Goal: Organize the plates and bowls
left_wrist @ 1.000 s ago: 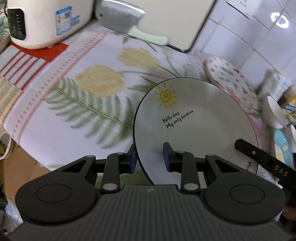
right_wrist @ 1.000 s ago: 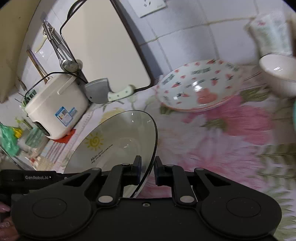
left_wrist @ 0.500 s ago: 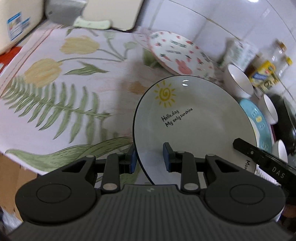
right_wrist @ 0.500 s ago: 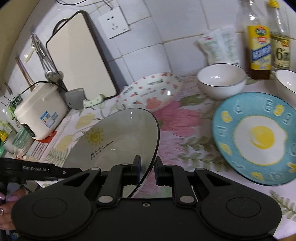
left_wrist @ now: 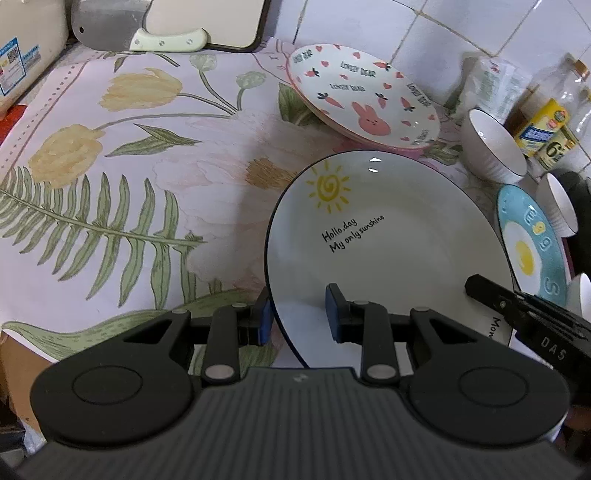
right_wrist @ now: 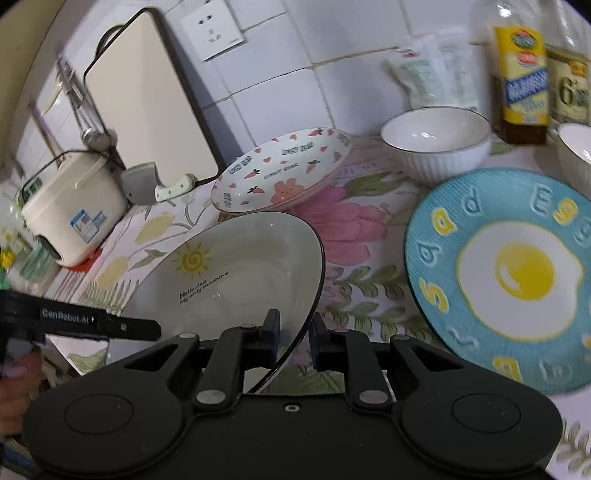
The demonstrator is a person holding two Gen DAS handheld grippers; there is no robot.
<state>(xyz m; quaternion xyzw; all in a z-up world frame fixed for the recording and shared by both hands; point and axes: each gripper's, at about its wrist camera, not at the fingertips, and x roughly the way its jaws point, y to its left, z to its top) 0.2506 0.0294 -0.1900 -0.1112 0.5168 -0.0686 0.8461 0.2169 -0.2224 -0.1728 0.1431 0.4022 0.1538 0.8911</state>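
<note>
A white plate with a sun drawing (left_wrist: 384,243) is held above the flowered counter, tilted. My left gripper (left_wrist: 297,317) is shut on its left rim. My right gripper (right_wrist: 293,334) is shut on its right rim (right_wrist: 303,295). A blue fried-egg plate (right_wrist: 513,280) lies flat just right of it, also in the left wrist view (left_wrist: 532,243). A pink rabbit plate (left_wrist: 364,107) lies behind, also in the right wrist view (right_wrist: 284,173). A white ribbed bowl (right_wrist: 437,142) stands near the wall, a second bowl (right_wrist: 574,151) at the right edge.
A rice cooker (right_wrist: 70,206), a cleaver (left_wrist: 140,29) and a leaning cutting board (right_wrist: 147,99) stand at the back left. Sauce bottles (right_wrist: 524,70) and a packet (right_wrist: 436,77) stand against the tiled wall. The flowered cloth (left_wrist: 129,166) covers the counter.
Both grippers carried the sun plate to the right along the counter. The blue egg plate and bowls came closer in view; the rice cooker moved off to the left.
</note>
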